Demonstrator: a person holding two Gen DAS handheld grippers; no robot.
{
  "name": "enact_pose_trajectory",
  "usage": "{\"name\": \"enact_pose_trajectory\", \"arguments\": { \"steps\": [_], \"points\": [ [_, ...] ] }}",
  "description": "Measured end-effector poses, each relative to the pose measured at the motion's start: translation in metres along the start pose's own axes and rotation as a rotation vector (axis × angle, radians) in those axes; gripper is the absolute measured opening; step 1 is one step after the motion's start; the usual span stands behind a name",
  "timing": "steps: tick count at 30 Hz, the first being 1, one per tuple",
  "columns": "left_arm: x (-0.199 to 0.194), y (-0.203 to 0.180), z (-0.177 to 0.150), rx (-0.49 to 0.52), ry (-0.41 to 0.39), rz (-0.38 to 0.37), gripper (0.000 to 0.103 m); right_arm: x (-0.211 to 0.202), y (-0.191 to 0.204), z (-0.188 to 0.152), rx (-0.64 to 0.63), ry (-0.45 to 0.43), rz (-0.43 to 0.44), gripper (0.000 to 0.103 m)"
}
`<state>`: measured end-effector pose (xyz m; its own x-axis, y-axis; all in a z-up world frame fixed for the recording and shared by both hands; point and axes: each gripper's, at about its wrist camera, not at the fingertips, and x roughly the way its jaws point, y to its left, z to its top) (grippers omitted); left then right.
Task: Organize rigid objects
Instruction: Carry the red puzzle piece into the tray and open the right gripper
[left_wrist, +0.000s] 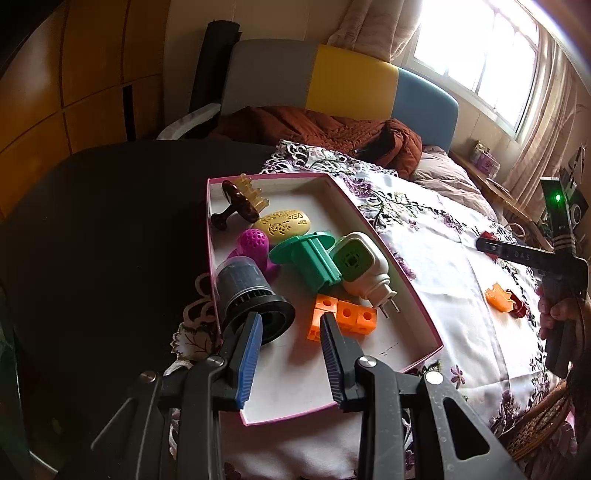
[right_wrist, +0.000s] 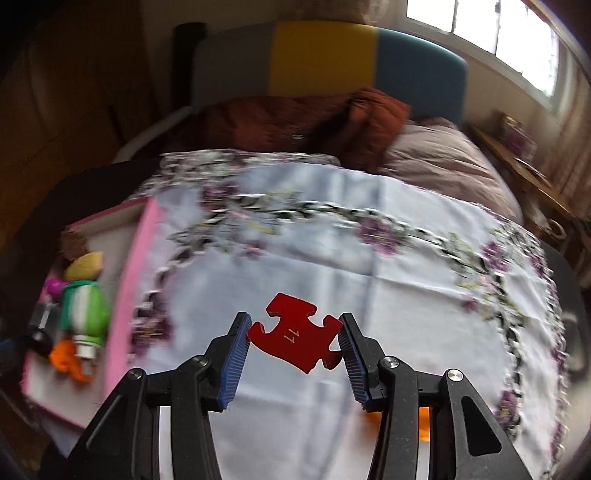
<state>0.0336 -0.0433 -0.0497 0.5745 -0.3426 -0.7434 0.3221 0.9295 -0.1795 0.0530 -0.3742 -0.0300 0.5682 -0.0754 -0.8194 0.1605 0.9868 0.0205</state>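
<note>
A pink-rimmed white box (left_wrist: 369, 229) lies on the flowered cloth (left_wrist: 443, 266). It holds a black cylinder (left_wrist: 251, 291), orange cubes (left_wrist: 345, 317), a green spool (left_wrist: 310, 262), a white and green plug-in device (left_wrist: 364, 269), a magenta piece (left_wrist: 253, 243), a yellow oval (left_wrist: 284, 223) and a brown comb (left_wrist: 240, 199). My left gripper (left_wrist: 291, 328) hovers over the box's near end, open, with only the box floor between its fingers. My right gripper (right_wrist: 294, 321) is shut on a red puzzle piece (right_wrist: 295, 339) above the cloth. The same box (right_wrist: 129, 280) stands to its left.
An orange piece (left_wrist: 498, 297) and a dark red piece (left_wrist: 517, 308) lie on the cloth at the right, near the person's hand (left_wrist: 554, 310). A brown jacket (left_wrist: 332, 129) and a colour-blocked headboard (left_wrist: 351, 85) sit behind. Dark table surface (left_wrist: 110, 221) extends to the left.
</note>
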Motion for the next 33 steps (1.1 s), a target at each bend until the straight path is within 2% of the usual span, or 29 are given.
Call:
{"name": "enact_pose_trajectory", "arguments": {
  "steps": [11, 16, 19, 25, 28, 31, 33],
  "points": [
    [-0.007, 0.024, 0.000, -0.058, -0.020, 0.027, 0.032, -0.007, 0.138, 0.010, -0.192, -0.012, 0.292, 0.049],
    [-0.009, 0.039, -0.001, -0.097, -0.028, 0.057, 0.032, -0.005, 0.186, 0.005, -0.302, -0.010, 0.355, 0.049],
    [-0.010, 0.047, -0.001, -0.110, -0.031, 0.070, 0.032, 0.004, 0.211, 0.000, -0.355, 0.000, 0.363, 0.049],
    [-0.007, 0.051, -0.003, -0.118, -0.018, 0.076, 0.032, 0.037, 0.245, -0.004, -0.417, 0.042, 0.323, 0.050],
    [-0.005, 0.052, -0.004, -0.117, -0.013, 0.075, 0.032, 0.044, 0.250, -0.006, -0.443, 0.013, 0.290, 0.050],
    [-0.004, 0.052, -0.005, -0.119, -0.011, 0.075, 0.032, 0.051, 0.243, -0.005, -0.426, 0.016, 0.247, 0.056],
    [-0.005, 0.051, -0.005, -0.119, -0.014, 0.077, 0.032, 0.061, 0.233, -0.004, -0.390, 0.058, 0.240, 0.055]
  ]
}}
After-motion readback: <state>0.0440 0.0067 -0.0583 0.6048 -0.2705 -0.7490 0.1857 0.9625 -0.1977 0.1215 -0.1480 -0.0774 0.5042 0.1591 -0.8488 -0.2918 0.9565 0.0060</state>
